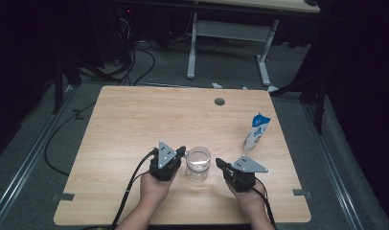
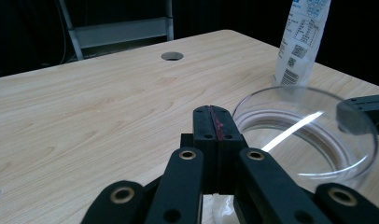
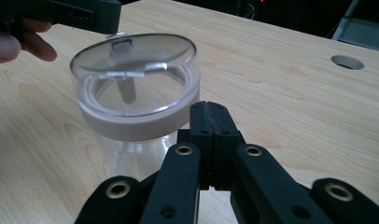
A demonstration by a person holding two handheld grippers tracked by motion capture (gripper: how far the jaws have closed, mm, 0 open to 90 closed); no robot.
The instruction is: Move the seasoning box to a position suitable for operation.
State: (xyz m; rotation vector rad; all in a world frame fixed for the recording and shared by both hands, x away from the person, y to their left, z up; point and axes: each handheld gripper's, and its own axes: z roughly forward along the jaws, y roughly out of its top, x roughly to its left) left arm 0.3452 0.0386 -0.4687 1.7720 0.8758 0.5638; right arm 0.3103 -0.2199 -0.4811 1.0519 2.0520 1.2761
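High view, jar: we see a lidded clear jar point(image 1: 198, 164), contents unclear.
Carton: white-blue carton point(image 1: 256, 132) upright.
Table: light wood table point(image 1: 135, 124).
Grippers: left gripper point(image 1: 181, 153) and right gripper point(image 1: 220, 164) both closed, empty.

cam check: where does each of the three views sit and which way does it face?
High view: above the person's side, looking forward and down on the light wooden table; forearms, hands and both hand-held grippers (left, right) flank the clear lidded glass jar.
Left gripper view: rides the left hand-held gripper, facing the table's far right; jaws closed, blue-and-white carton beyond.
Right gripper view: rides the right hand-held gripper, facing leftward; jaws closed.
Shared: both gripper views show the jar and the round table hole.
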